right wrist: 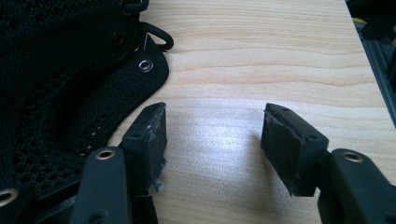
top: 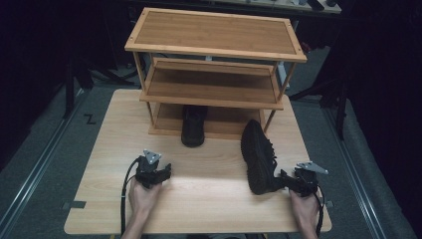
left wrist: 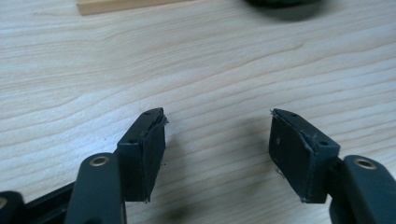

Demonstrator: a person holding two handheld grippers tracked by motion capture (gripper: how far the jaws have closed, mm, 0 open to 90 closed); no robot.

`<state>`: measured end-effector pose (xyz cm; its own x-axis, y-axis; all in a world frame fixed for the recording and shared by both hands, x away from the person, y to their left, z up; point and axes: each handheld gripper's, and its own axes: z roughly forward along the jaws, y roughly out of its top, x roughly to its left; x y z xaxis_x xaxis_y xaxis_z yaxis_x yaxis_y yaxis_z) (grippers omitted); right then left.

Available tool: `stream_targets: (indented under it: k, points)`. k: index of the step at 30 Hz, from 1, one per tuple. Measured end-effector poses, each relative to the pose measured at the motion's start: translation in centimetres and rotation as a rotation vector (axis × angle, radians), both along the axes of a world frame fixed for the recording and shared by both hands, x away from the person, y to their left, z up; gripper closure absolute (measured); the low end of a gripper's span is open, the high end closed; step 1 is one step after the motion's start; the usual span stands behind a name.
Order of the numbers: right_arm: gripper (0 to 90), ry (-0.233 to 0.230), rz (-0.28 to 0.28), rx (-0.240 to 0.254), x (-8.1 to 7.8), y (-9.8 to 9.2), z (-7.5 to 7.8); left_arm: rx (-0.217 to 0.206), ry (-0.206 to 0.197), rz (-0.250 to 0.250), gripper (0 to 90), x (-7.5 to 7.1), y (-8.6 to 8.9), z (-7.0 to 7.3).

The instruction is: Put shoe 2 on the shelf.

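Two black shoes are on the wooden table (top: 209, 164). One shoe (top: 259, 157) lies at the right, its heel toward the person. The other shoe (top: 193, 125) stands at the front of the rack's bottom shelf. My right gripper (top: 287, 179) sits just behind the right shoe's heel. In the right gripper view it (right wrist: 212, 133) is open over bare wood, and the mesh shoe (right wrist: 56, 84) lies outside its left jaw. My left gripper (top: 155, 172) rests low at the front left. It (left wrist: 217, 135) is open, with bare table between the pads.
A three-tier bamboo shoe rack (top: 214, 50) stands at the table's far side. Its base edge (left wrist: 121, 5) and a dark shoe tip (left wrist: 282, 2) show at the top of the left gripper view. The table's right edge (right wrist: 369, 70) is near the right gripper.
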<state>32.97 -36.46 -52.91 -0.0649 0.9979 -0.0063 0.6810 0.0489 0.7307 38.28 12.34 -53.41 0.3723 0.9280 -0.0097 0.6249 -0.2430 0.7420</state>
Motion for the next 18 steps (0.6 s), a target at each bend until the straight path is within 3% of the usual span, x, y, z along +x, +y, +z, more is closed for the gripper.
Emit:
stream_targets:
  k: [6, 11, 18]
  points:
    - [37.0, 0.014, 0.005, 0.016, 0.6, -0.4, 0.2, -0.002, -0.007, 0.005, 35.4, 0.0, 0.3, -0.1]
    - [36.2, -0.007, -0.001, 0.039, 0.9, -0.5, 0.2, -0.002, -0.006, 0.004, 34.9, 0.0, 0.3, -0.1]
    - [34.0, 0.005, 0.018, 0.018, 1.6, -0.2, 0.5, -0.002, -0.006, 0.001, 34.1, 0.0, 0.3, -0.1]
